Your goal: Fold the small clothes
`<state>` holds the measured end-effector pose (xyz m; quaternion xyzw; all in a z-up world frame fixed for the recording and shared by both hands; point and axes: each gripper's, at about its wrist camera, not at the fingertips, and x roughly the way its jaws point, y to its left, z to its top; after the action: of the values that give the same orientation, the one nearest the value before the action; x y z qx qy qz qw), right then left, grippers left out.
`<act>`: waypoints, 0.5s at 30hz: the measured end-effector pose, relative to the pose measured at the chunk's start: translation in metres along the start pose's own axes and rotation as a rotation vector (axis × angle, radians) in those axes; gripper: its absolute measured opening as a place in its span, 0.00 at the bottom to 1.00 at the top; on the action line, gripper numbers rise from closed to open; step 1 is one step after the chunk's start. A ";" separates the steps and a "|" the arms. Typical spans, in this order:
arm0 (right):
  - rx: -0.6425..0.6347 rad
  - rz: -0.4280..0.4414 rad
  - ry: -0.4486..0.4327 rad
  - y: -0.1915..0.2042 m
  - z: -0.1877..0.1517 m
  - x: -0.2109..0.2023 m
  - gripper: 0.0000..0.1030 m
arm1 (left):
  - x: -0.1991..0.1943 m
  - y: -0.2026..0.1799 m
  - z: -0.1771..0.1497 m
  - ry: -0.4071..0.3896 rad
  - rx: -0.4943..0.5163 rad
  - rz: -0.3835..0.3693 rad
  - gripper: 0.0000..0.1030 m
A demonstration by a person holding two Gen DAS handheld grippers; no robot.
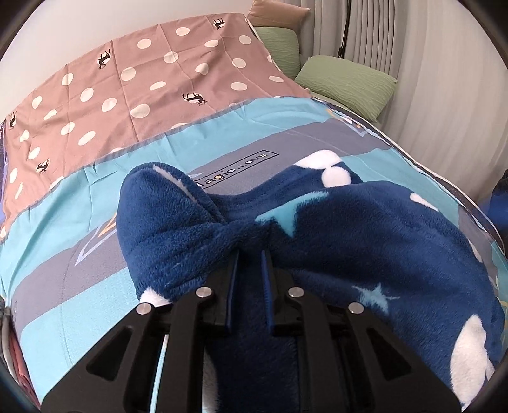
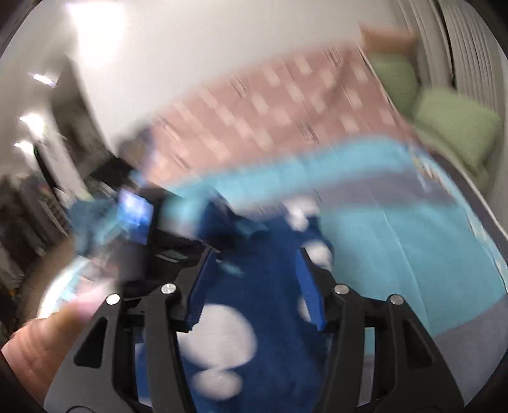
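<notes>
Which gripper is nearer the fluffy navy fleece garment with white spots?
Left. The left gripper has its jaws pinched on the fluffy navy fleece garment; the right gripper hovers above it, jaws wide apart.

From the left wrist view, I see open bed along the left and across the middle: the flat turquoise-and-grey striped cover [image 1: 63,241] and, upper left, the brown polka-dot sheet [image 1: 143,79] lie smooth. The bunched navy fleece garment with white spots and pale stars [image 1: 365,238] fills the lower centre and right. Two green pillows [image 1: 346,84] block the upper right corner, with pleated grey curtains [image 1: 381,28] behind them. The right wrist view is blurred; bare turquoise cover shows at its right.
</notes>
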<state>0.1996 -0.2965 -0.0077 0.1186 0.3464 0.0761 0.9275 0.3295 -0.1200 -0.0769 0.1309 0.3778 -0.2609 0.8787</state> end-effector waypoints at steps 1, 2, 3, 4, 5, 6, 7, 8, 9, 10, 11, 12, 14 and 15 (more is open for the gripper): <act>0.030 -0.086 0.182 -0.011 -0.007 0.044 0.58 | 0.000 0.000 -0.001 -0.001 0.001 -0.004 0.14; 0.073 -0.057 0.251 -0.026 -0.020 0.072 0.61 | 0.000 -0.001 -0.002 -0.002 0.003 -0.003 0.14; 0.145 0.013 0.217 -0.046 -0.031 0.082 0.73 | 0.000 0.000 -0.002 -0.007 0.007 -0.006 0.15; 0.240 0.089 0.244 -0.062 -0.037 0.085 0.73 | 0.000 -0.001 -0.002 -0.010 0.009 -0.007 0.15; 0.351 0.181 0.274 -0.078 -0.042 0.088 0.72 | -0.001 -0.002 -0.003 -0.013 0.015 -0.006 0.15; 0.407 0.239 0.287 -0.089 -0.045 0.090 0.71 | -0.001 -0.002 -0.002 -0.014 0.017 -0.009 0.15; 0.397 0.254 0.287 -0.090 -0.044 0.090 0.71 | -0.002 -0.002 -0.001 -0.012 0.015 -0.010 0.15; 0.368 0.219 0.273 -0.084 -0.042 0.085 0.71 | -0.003 -0.001 -0.001 -0.011 0.014 -0.009 0.15; 0.335 0.178 0.260 -0.076 -0.040 0.081 0.71 | -0.005 -0.001 0.000 -0.010 0.016 -0.009 0.15; 0.257 0.102 0.240 -0.060 -0.032 0.073 0.68 | -0.010 0.000 0.002 -0.013 0.020 -0.010 0.15; 0.194 0.052 0.220 -0.049 -0.024 0.064 0.63 | -0.017 0.002 0.005 -0.023 0.025 -0.019 0.16; 0.110 0.005 0.177 -0.031 -0.012 0.049 0.58 | -0.024 0.005 0.007 -0.037 0.025 -0.030 0.18; 0.008 -0.034 0.062 -0.006 0.005 0.018 0.58 | -0.038 0.015 0.014 -0.078 0.003 -0.043 0.18; -0.024 -0.045 0.023 -0.003 0.012 0.011 0.56 | -0.043 0.021 0.019 -0.099 -0.020 -0.046 0.18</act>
<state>0.2156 -0.2984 -0.0069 0.0989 0.3587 0.0609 0.9262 0.3276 -0.0946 -0.0320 0.1002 0.3396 -0.2834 0.8912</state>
